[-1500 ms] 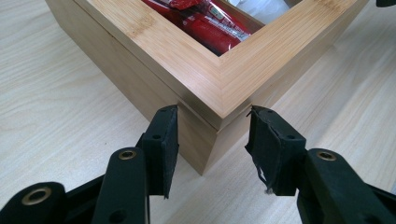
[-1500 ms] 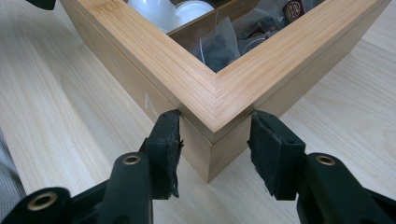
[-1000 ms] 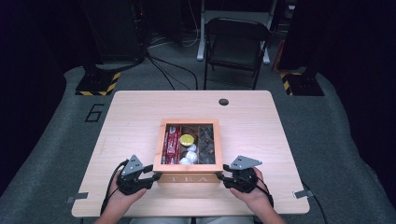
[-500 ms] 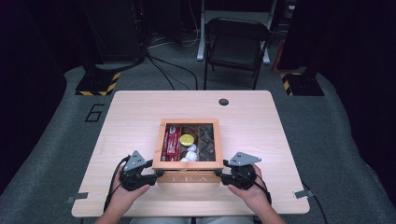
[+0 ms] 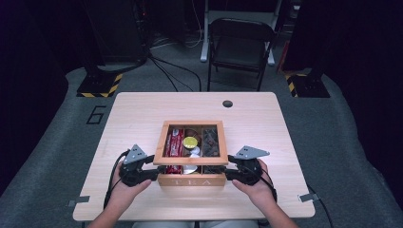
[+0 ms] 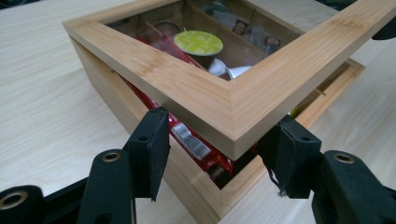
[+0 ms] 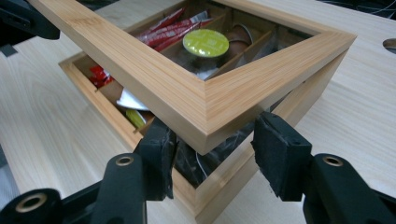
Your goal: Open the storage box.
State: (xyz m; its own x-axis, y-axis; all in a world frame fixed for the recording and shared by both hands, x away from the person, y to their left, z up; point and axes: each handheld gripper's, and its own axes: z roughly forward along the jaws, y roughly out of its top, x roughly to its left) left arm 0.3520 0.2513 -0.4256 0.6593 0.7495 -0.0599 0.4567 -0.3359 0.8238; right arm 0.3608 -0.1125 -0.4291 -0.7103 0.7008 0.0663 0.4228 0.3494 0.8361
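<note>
Dark surroundings frame a light wooden table (image 5: 142, 118) on grey carpet, with a black folding chair (image 5: 240, 45) standing beyond the table's far edge. A round grommet hole (image 5: 227, 103) sits in the tabletop, on the far side of the tea box.

Landmark item: a bamboo tea box (image 5: 191, 178) marked "TEA" on its front wall, placed near the table's near edge, about midway across. Its windowed lid (image 5: 192, 142) is raised at the front; both gripper views show a gap between lid frame and box rim.

Contents seen through the lid window and the gap: red sachets (image 5: 174, 142) in the left compartment, a yellow-topped capsule (image 5: 190, 141) in the middle compartment, dark packets (image 5: 210, 141) in the right compartment.

Left gripper (image 5: 153, 171) is at the box's front left corner. Its jaws stand apart, one on either side of the raised lid corner (image 6: 236, 126); whether the pads touch the wood cannot be told. Right gripper (image 5: 230, 171) is at the front right corner, jaws likewise parted around the other lid corner (image 7: 205, 121), contact uncertain.

A hand (image 5: 121, 192) holds the left gripper; another hand (image 5: 259, 187) holds the right.
</note>
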